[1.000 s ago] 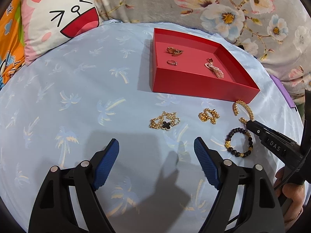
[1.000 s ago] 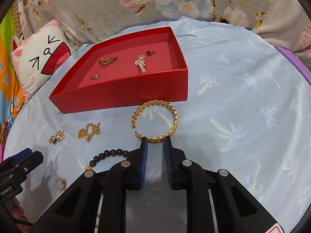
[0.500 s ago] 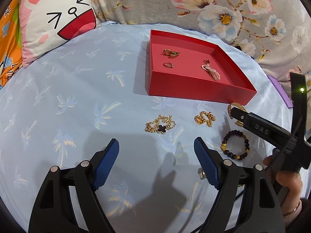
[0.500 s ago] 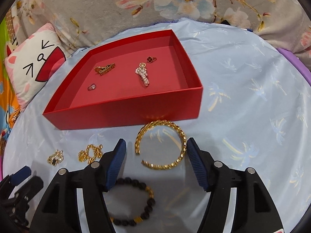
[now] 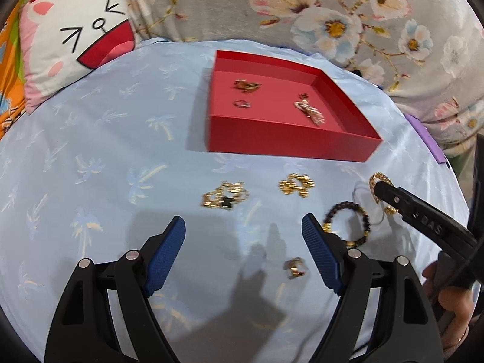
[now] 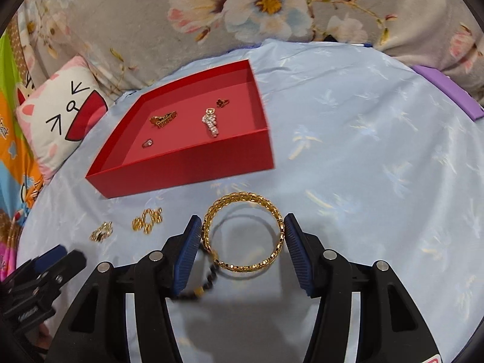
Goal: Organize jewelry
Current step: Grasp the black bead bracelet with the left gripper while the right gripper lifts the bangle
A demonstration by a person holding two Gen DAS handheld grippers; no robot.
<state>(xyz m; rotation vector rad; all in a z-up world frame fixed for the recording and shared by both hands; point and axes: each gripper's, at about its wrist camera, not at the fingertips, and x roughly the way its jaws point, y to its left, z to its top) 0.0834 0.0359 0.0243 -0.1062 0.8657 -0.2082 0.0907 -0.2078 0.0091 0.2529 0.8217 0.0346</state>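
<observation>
Pale blue palm-print cloth (image 6: 378, 151) covers the work surface, backed by floral fabric and a cat-face cushion (image 5: 75, 42). On it sits a red tray (image 6: 193, 169) holding rings and a pearl piece (image 6: 211, 124). The right gripper (image 6: 242, 236) has its jaws spread around a gold chain bangle (image 6: 242, 236), pads just beside its outer rim. The left gripper (image 5: 243, 254), jaws wide apart, hovers near a clover necklace (image 5: 225, 198), a gold chain (image 5: 296, 184), a dark beaded bracelet (image 5: 348, 224) and a small gold earring (image 5: 295, 267).
</observation>
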